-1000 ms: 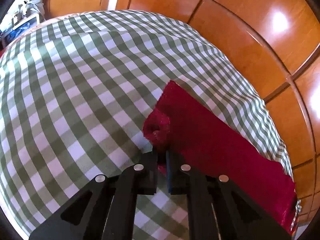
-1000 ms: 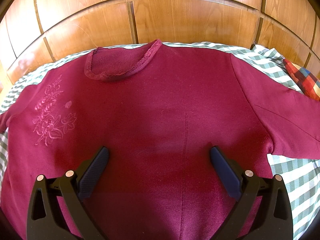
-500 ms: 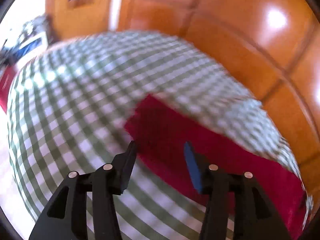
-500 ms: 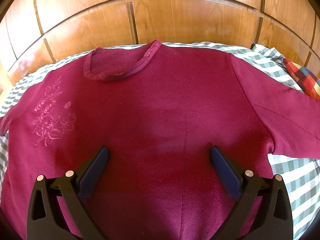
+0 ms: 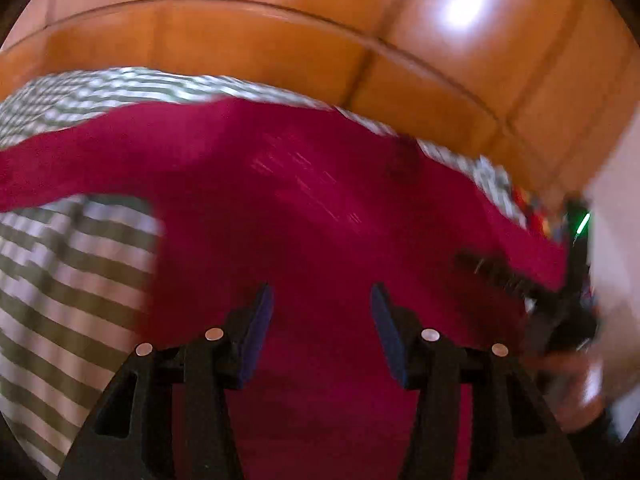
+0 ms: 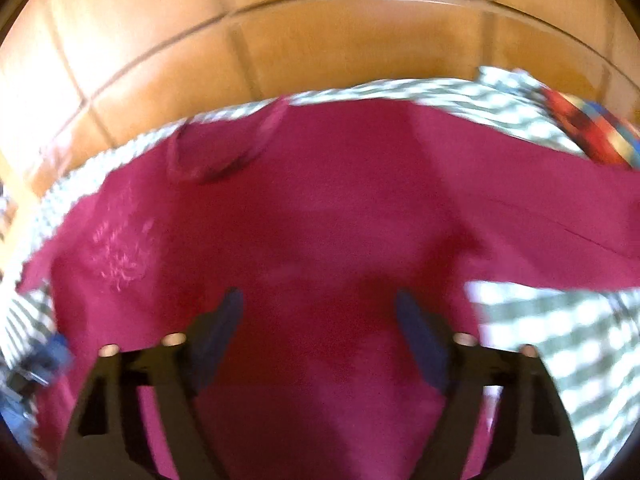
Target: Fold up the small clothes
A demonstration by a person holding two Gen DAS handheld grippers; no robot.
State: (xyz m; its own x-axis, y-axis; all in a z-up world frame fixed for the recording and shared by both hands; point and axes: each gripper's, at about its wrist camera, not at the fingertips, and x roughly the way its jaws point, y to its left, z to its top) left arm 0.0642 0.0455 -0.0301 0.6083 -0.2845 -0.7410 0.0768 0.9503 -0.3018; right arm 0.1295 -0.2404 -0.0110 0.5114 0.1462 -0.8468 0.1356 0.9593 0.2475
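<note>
A dark red sweater [image 5: 320, 200] lies flat on a green-and-white checked cloth [image 5: 72, 280], its collar [image 6: 224, 152] toward the wooden wall. Pink embroidery [image 6: 120, 248] marks its left chest. My left gripper [image 5: 320, 300] hovers open over the sweater's body, with the left sleeve [image 5: 60, 168] stretched away to the left. My right gripper [image 6: 318, 300] hangs over the lower middle of the sweater [image 6: 340, 220]. Its jaws are closing, with only the flat fabric below them and nothing pinched. Both views are motion-blurred.
Glossy wooden panels [image 5: 240, 40] rise just behind the cloth. A red plaid cushion [image 6: 592, 128] lies at the far right. A person's hand [image 5: 580, 380] with black hardware shows blurred at the right edge. Bare checked cloth [image 6: 560, 340] lies under the right sleeve.
My left gripper let go of the sleeve cuff, opened, and swung right over the sweater's body. The right gripper's jaws narrowed and its view shifted slightly.
</note>
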